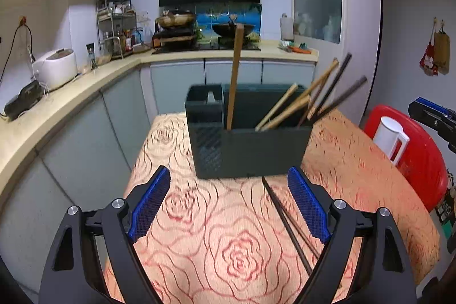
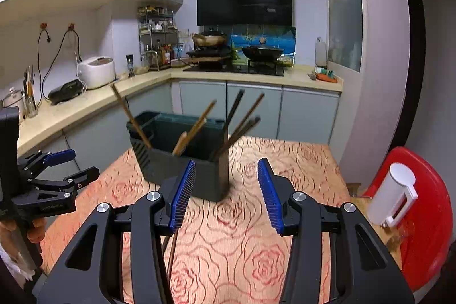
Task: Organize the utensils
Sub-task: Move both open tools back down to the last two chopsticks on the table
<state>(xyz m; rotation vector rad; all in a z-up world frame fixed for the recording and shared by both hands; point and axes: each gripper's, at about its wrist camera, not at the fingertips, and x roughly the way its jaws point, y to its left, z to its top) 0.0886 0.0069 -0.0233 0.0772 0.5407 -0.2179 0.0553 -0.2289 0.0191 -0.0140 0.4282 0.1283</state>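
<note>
A dark utensil holder stands on the rose-patterned table, with several wooden and dark chopsticks leaning in it. It also shows in the right wrist view. A pair of dark chopsticks lies on the table in front of the holder, just inside my left gripper's right finger; in the right wrist view the pair shows under the left finger. My left gripper is open and empty above the table. My right gripper is open and empty, near the holder.
A red chair with a white jug stands right of the table. Kitchen counter with a rice cooker runs along the left. The left gripper's body shows at the right wrist view's left edge.
</note>
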